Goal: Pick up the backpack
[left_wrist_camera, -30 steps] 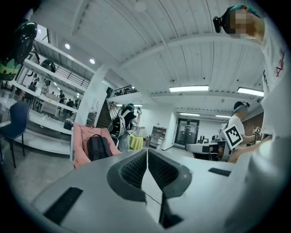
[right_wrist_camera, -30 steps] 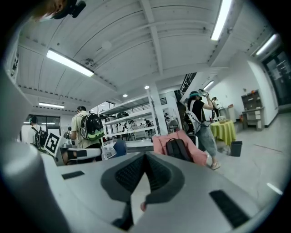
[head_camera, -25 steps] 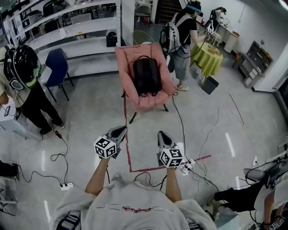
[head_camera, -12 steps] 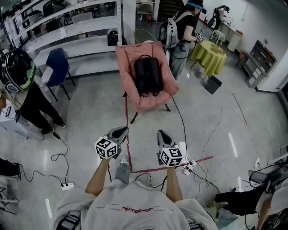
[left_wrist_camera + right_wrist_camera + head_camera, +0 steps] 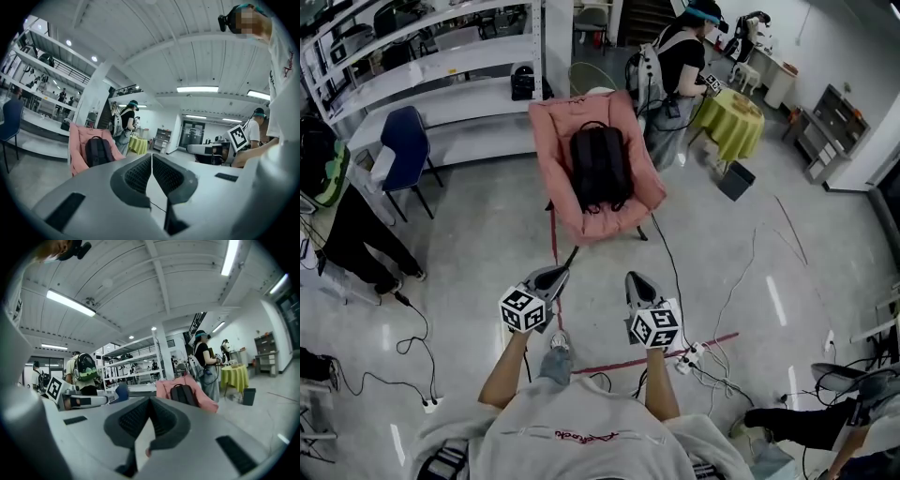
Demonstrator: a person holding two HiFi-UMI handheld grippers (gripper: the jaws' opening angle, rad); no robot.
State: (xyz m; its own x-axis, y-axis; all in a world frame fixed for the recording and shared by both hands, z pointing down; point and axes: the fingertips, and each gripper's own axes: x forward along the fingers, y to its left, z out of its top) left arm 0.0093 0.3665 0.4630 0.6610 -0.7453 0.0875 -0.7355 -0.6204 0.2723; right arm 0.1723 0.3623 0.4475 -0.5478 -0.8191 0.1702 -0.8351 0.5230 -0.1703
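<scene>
**Head view.** The backpack (image 5: 600, 169) rests upright in the seat of the pink chair (image 5: 551, 127), leaning against the backrest with its top handle uppermost. This placement leaves the handle and the front face exposed to an approach from the front of the chair. The left gripper (image 5: 549, 276) and the right gripper (image 5: 637, 283) are held side by side, well short of the chair and pointing toward it. A red tape line (image 5: 670, 349) on the floor runs from the chair's front leg back toward the person holding the grippers. A second person (image 5: 675, 66) stands just behind the chair, to its right.

**Left gripper view.** The jaws are fully together, with nothing between the ribbed pads. The backpack (image 5: 97, 151) appears in the chair, left of the jaw line, so this gripper is not yet aimed at it.

**Right gripper view.** The jaws are likewise closed and empty. The chair holding the backpack (image 5: 182, 393) lies slightly right of the jaw line.

**Assessment.** The pick-up is not yet begun. Both grippers appear to be carried closed during the approach. The jaws need to open before either can take the handle or a strap.
</scene>
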